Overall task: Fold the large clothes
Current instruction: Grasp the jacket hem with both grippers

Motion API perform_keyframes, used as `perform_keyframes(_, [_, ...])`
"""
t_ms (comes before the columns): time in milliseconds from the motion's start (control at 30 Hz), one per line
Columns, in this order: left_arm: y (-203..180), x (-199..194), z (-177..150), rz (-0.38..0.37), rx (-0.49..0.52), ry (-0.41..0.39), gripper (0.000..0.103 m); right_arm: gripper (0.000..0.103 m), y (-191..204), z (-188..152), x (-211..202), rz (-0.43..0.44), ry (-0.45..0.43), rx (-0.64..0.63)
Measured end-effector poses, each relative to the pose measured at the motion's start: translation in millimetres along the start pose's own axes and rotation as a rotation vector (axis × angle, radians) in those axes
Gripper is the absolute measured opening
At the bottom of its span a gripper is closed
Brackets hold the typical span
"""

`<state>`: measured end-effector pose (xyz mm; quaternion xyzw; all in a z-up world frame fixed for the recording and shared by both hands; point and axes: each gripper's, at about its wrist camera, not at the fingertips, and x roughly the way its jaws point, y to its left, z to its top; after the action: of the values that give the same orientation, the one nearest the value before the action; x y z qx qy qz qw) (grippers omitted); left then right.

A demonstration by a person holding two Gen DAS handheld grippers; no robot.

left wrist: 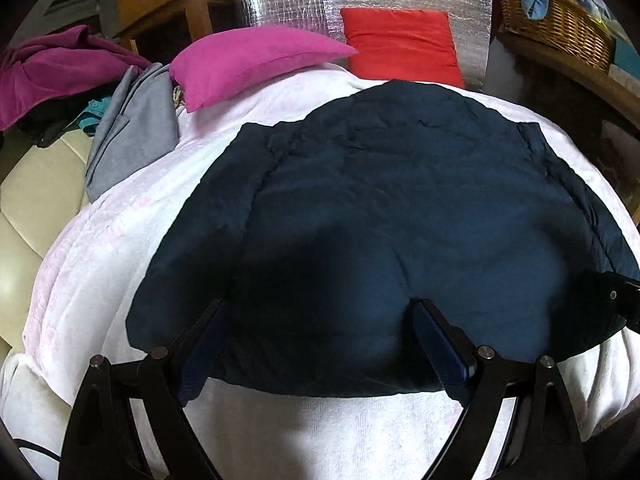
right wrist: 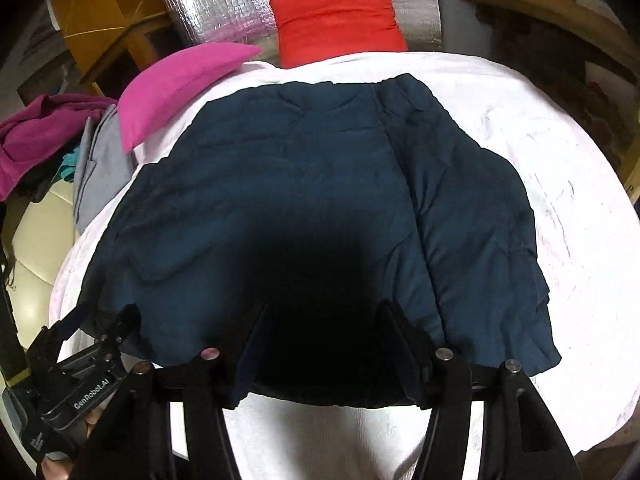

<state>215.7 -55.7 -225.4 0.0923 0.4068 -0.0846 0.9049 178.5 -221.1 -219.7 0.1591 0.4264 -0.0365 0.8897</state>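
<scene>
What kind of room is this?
Probably a lived-in room at home: a navy padded jacket lies on a white blanket, with a pink cushion and a wicker basket nearby.

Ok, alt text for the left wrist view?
A navy padded jacket lies spread on a white blanket, the left gripper open above its near hem. Pink cushion and red cushion sit behind.
</scene>
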Motion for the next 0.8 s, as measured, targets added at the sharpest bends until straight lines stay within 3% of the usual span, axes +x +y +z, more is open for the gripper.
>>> perform_keyframes(400, [-5.5, 14.5, -11.5, 0.01, -0.003, 0.016, 0.096, 0.069, -1.7, -4.2, 24.5, -0.005, 0.029, 0.004])
perform_keyframes(567, [-3.8, 14.0, -12.3, 0.002, -0.006, 0.013, 0.096, 0.068, -6.2, -1.5, 0.7, 0.048, -0.029, 0.03])
perform_keyframes(700, [-4.4, 13.2, -12.7, 0.004, -0.004, 0.012, 0.096, 0.068, -19.2, 3.5, -25.9, 0.014, -0.141, 0.042])
perform_keyframes(800, [-4.9, 13.0, -12.6, 0.005, -0.003, 0.011, 0.096, 0.068, -35.6, 3.4, -17.7, -0.03, -0.1, 0.103])
